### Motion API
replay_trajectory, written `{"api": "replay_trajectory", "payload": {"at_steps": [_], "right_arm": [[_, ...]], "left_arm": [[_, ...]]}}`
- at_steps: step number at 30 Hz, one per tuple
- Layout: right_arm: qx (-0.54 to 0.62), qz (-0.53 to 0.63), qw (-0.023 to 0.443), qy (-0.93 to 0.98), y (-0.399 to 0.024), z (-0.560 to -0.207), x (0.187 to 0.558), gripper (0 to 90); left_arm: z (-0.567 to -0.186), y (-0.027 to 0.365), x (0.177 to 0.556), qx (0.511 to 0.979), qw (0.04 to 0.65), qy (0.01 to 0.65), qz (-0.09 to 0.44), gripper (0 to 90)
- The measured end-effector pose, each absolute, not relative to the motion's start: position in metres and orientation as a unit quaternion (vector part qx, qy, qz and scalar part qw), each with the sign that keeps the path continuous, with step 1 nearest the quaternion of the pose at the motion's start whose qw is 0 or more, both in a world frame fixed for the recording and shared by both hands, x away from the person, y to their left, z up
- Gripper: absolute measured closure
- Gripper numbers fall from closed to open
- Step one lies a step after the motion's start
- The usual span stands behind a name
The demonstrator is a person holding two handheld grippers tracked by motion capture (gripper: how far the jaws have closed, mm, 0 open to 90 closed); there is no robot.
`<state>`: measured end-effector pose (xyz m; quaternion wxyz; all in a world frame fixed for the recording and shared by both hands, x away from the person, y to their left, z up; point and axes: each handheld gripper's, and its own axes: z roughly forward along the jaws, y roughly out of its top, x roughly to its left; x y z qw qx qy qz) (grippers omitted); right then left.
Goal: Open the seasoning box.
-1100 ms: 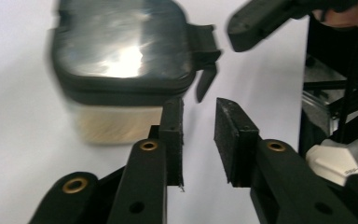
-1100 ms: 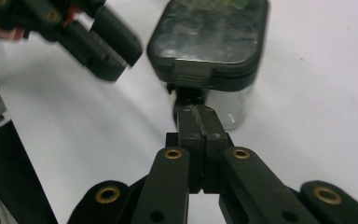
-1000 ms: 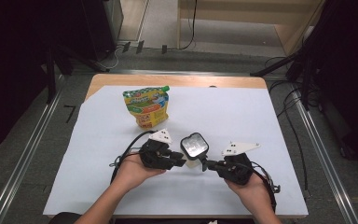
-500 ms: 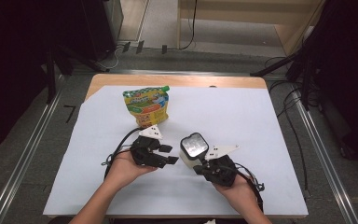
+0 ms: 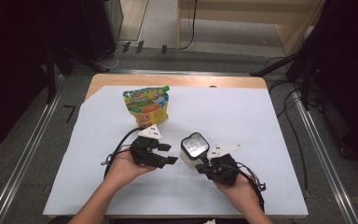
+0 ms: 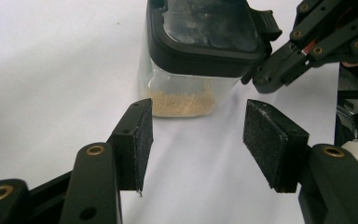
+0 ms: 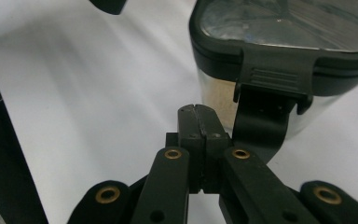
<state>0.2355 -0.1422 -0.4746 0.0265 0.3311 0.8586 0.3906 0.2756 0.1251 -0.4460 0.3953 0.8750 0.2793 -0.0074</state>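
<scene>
My left gripper (image 6: 193, 140) has just been opening, empty; my clenched right gripper (image 7: 198, 114) nudges the rigid, slick clear plastic container (image 5: 194, 148)'s black latch (image 7: 268, 93); grasp its walls.

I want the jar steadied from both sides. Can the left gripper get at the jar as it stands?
Probably yes. The left gripper has just been opening, nothing between its pads, and bare sheet lies between it and the jar. The right gripper sits at the jar's far side.
</scene>
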Motion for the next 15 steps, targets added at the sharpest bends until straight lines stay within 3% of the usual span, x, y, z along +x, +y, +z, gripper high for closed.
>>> {"api": "replay_trajectory", "payload": {"at_steps": [15], "right_arm": [[0.382, 0.4, 0.035, 0.832, -0.182, -0.47, 0.254, 90.0]], "left_arm": [[-0.449, 0.123, 0.276, 0.877, 0.394, 0.275, -0.008, 41.5]]}}
